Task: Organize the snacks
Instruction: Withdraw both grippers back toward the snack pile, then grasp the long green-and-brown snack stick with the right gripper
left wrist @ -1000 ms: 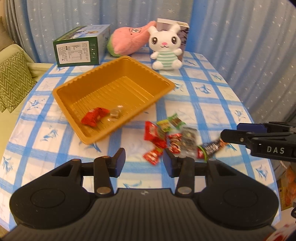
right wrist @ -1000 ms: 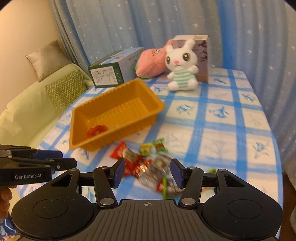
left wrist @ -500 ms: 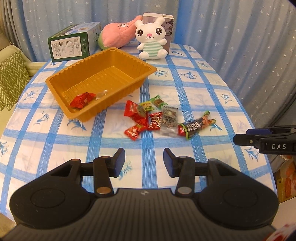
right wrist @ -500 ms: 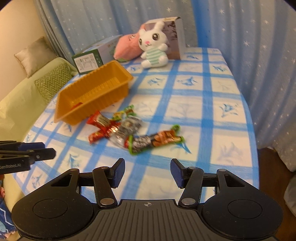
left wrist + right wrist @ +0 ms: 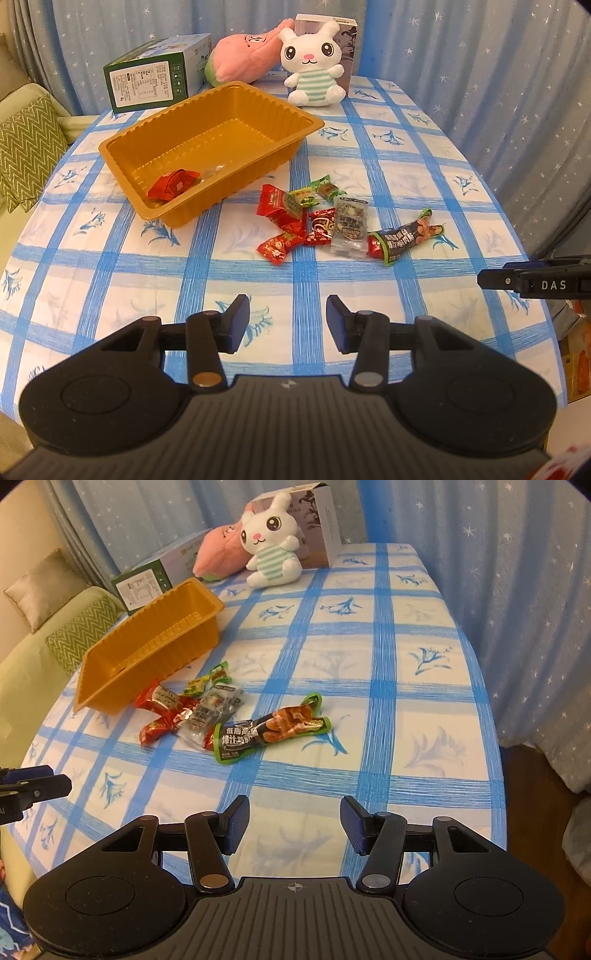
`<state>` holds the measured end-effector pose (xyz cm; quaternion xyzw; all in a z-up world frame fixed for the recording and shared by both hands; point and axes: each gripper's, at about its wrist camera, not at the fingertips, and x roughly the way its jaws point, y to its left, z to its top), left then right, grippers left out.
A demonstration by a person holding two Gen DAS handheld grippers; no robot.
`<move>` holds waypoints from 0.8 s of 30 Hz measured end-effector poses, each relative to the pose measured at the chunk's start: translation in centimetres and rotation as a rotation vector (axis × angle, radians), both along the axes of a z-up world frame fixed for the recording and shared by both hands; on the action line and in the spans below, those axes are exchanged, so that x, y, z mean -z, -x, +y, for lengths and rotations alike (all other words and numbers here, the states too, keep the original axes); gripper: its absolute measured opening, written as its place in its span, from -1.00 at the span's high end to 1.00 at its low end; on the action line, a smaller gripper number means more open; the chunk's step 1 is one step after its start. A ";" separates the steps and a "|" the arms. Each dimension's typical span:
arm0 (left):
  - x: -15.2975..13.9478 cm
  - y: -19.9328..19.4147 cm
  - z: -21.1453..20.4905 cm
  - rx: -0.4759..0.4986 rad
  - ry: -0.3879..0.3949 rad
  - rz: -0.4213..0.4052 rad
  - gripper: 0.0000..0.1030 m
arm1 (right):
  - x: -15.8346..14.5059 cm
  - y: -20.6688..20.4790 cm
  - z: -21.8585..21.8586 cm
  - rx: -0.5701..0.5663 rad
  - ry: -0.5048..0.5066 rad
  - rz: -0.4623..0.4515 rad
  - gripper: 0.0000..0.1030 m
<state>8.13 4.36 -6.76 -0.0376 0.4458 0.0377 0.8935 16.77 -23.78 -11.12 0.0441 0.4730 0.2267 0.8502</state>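
Note:
An orange tray (image 5: 122,168) (image 5: 155,627) sits on the checked tablecloth and holds a red snack packet (image 5: 173,183) and a small clear-wrapped sweet (image 5: 213,170). Several loose snack packets (image 5: 317,225) (image 5: 195,712) lie just right of the tray, the nearest a dark sausage packet with green ends (image 5: 404,236) (image 5: 269,727). My left gripper (image 5: 288,321) is open and empty, held back above the near part of the table. My right gripper (image 5: 293,825) is open and empty, also well short of the snacks; it shows at the right edge of the left wrist view (image 5: 532,282).
At the far end stand a green box (image 5: 155,79), a pink plush (image 5: 243,59), a white rabbit plush (image 5: 314,66) and a grey carton (image 5: 345,44). Curtains close the back and right. A sofa with cushions (image 5: 70,635) is at the left. The table edge (image 5: 491,738) drops off at right.
Both grippers have pulled back from the snack pile toward the near table edge. The dark sausage packet now lies on the cloth at the right of the pile.

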 end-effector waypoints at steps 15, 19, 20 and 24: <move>1.5 -3.6 3.2 0.034 -0.004 0.021 0.18 | 2.0 -4.0 3.1 0.092 -0.056 0.078 -0.06; 2.1 -4.5 4.0 0.046 0.002 0.035 0.18 | 2.7 -5.0 3.9 0.122 -0.069 0.103 -0.06; 2.3 -4.7 4.1 0.049 0.002 0.038 0.18 | 2.9 -5.3 4.0 0.129 -0.076 0.107 -0.06; 2.8 -5.5 4.6 0.064 0.001 0.049 0.18 | 3.4 -6.2 4.4 0.175 -0.114 0.128 -0.06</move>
